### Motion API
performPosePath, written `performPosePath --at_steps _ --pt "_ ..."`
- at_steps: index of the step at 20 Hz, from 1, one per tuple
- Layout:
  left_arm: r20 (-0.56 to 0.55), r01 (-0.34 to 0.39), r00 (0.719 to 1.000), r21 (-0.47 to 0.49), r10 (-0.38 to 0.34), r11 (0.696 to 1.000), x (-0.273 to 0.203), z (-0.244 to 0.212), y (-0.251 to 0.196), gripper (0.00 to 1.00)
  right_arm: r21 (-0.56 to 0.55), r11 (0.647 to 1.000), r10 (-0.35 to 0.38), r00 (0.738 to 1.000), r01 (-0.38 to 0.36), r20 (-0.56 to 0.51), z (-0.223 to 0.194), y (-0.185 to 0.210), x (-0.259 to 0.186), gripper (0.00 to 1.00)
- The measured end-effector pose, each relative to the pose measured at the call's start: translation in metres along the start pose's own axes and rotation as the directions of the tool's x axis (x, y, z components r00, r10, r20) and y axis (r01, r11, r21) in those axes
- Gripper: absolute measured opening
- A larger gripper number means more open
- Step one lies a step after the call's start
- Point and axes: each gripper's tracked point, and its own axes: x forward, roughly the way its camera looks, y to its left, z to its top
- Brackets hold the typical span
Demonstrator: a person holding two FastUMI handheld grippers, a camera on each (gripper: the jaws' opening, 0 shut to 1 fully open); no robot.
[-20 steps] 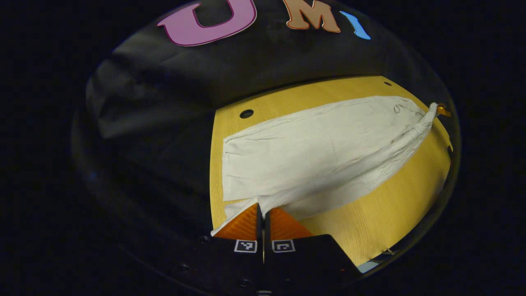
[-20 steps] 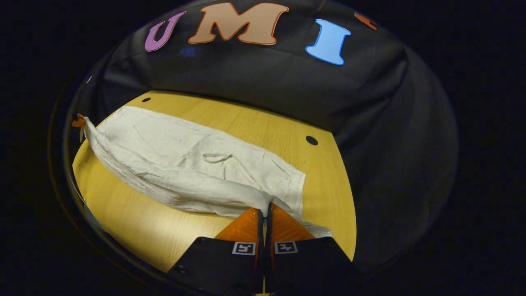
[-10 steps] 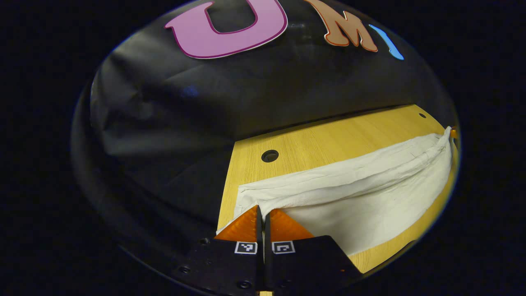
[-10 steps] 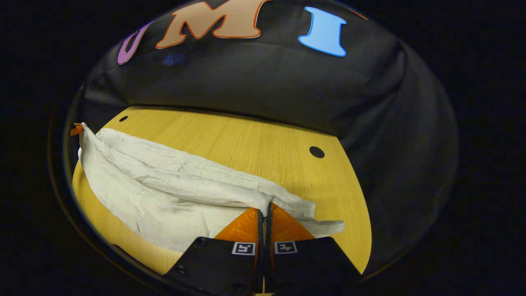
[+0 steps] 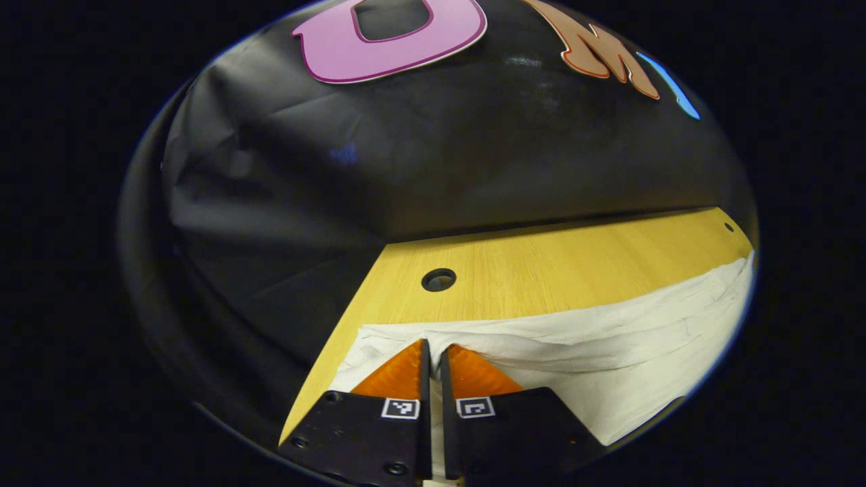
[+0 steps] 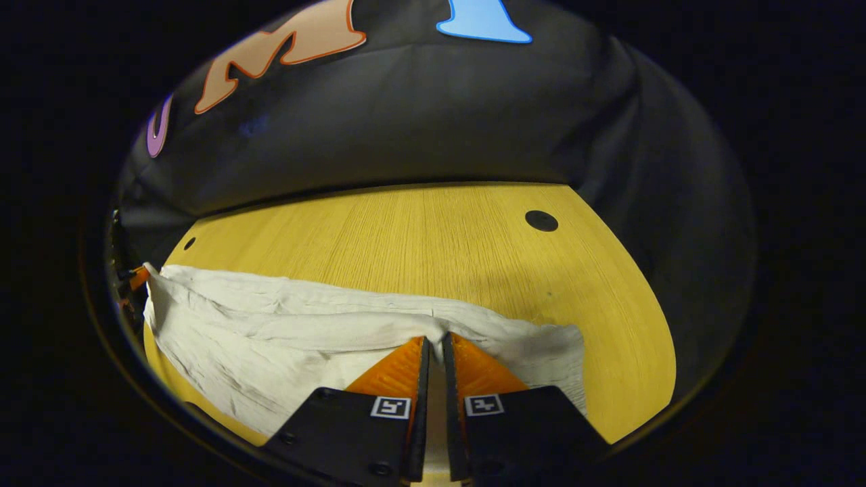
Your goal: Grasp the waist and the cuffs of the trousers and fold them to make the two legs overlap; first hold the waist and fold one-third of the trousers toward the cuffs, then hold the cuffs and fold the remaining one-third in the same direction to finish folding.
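Cloth: pale trousers [image 5: 595, 365] lie in a long band across the wooden table [image 5: 541, 264], with bare wood ahead of both tools.
Left gripper: left gripper [image 5: 433, 353] has its fingers nearly together with cloth between them, pinching one end of the band right at its tips.
Right gripper: right gripper [image 6: 434, 352] grips the trousers [image 6: 270, 338] the same way, fingers almost together on the other end.
Long axis: in the left gripper view the band runs off to that tool's right; in the right gripper view it runs off to that tool's left. The garment therefore stretches crosswise between the two tools, not away from them.
Which end: the pictures do not tell which tool has the waist and which the cuffs.
Nearer tool: neither; each holds its own end at the fingertips.
Far edge: a raised ridge of cloth stands just ahead of both sets of fingers, with a round hole [image 5: 438, 279] in the table beyond it.
Step, as judged: the legs look laid one over the other; letting go probably comes next, then the thirds fold along the band.
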Motion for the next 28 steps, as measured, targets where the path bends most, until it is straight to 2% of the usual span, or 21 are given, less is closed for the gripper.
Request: performPosePath --at_steps 1,3,4,5,6,8,9,10,11,12,13,14,17,18,19,22,23,24,28 --pt "-0.007 -0.001 1.0 -0.006 0.001 1.0 -0.002 -0.005 -0.003 0.37 0.036 0.999 0.031 0.999 -0.031 0.008 0.005 0.007 0.002 0.12" --pt "0.016 -0.021 1.0 -0.017 0.022 1.0 -0.001 0.0 -0.003 1.0 0.126 0.99 0.067 0.997 -0.07 0.026 0.015 0.013 -0.008 0.88" --pt "0.045 -0.015 0.999 -0.025 0.017 1.0 -0.009 0.007 -0.005 0.97 0.161 0.985 0.061 0.997 -0.068 0.046 0.02 0.009 -0.014 0.9" --pt "0.066 0.0 0.998 -0.03 0.002 1.0 -0.019 0.015 -0.009 0.97 0.199 0.978 0.052 0.996 -0.064 0.066 0.025 0.003 -0.024 0.87" --pt "0.085 0.017 0.996 -0.028 -0.014 0.999 -0.028 0.022 -0.013 0.96 0.241 0.969 0.042 0.996 -0.061 0.083 0.03 -0.005 -0.033 0.94" --pt "0.119 0.035 0.992 -0.022 -0.032 0.999 -0.045 0.031 -0.017 0.97 0.338 0.94 0.01 0.994 -0.046 0.109 0.033 -0.023 -0.053 0.92" --pt "0.135 0.047 0.99 -0.029 -0.043 0.998 -0.055 0.034 -0.019 0.96 0.377 0.926 -0.016 0.992 -0.032 0.124 0.032 -0.037 -0.062 0.92" --pt "0.147 0.066 0.987 -0.043 -0.059 0.997 -0.064 0.037 -0.022 0.96 0.403 0.915 -0.043 0.99 -0.014 0.132 0.029 -0.05 -0.072 0.96" --pt "0.154 0.076 0.986 -0.056 -0.066 0.996 -0.075 0.035 -0.026 0.96 0.424 0.906 -0.064 0.989 0.001 0.134 0.023 -0.062 -0.081 0.92" --pt "0.157 0.083 0.985 -0.068 -0.071 0.994 -0.084 0.035 -0.028 0.96 0.448 0.894 -0.08 0.989 0.015 0.127 0.015 -0.073 -0.088 0.96" --pt "0.158 0.089 0.985 -0.078 -0.076 0.993 -0.09 0.034 -0.029 0.96 0.479 0.877 -0.092 0.989 0.025 0.116 0.006 -0.082 -0.091 0.96" --pt "0.161 0.098 0.983 -0.084 -0.084 0.992 -0.095 0.035 -0.031 0.96 0.515 0.857 -0.102 0.989 0.032 0.109 -0.002 -0.088 -0.093 0.92" --pt "0.186 0.106 0.979 -0.084 -0.089 0.991 -0.118 0.039 -0.033 0.97 0.61 0.792 -0.109 0.989 0.026 0.099 -0.027 -0.103 -0.092 0.92" --pt "0.195 0.102 0.977 -0.088 -0.083 0.991 -0.123 0.042 -0.032 0.97 0.631 0.776 -0.111 0.989 0.024 0.099 -0.034 -0.105 -0.093 0.92" --pt "0.206 0.098 0.976 -0.097 -0.076 0.99 -0.129 0.045 -0.031 0.96 0.648 0.761 -0.118 0.988 0.026 0.098 -0.041 -0.107 -0.091 0.97" --pt "0.196 0.09 0.978 -0.113 -0.066 0.99 -0.141 0.043 -0.031 0.96 0.694 0.719 -0.121 0.99 0.034 0.077 -0.061 -0.108 -0.081 0.96" --pt "0.191 0.086 0.979 -0.112 -0.063 0.99 -0.144 0.042 -0.03 0.96 0.703 0.71 -0.124 0.99 0.039 0.07 -0.066 -0.108 -0.077 0.92" --pt "0.194 0.082 0.979 -0.11 -0.059 0.991 -0.147 0.041 -0.029 0.97 0.707 0.705 -0.127 0.99 0.043 0.067 -0.07 -0.108 -0.073 0.97" --pt "0.19 0.06 0.981 -0.127 -0.035 0.99 -0.158 0.039 -0.026 0.96 0.715 0.697 -0.135 0.99 0.061 0.046 -0.085 -0.114 -0.062 0.97"
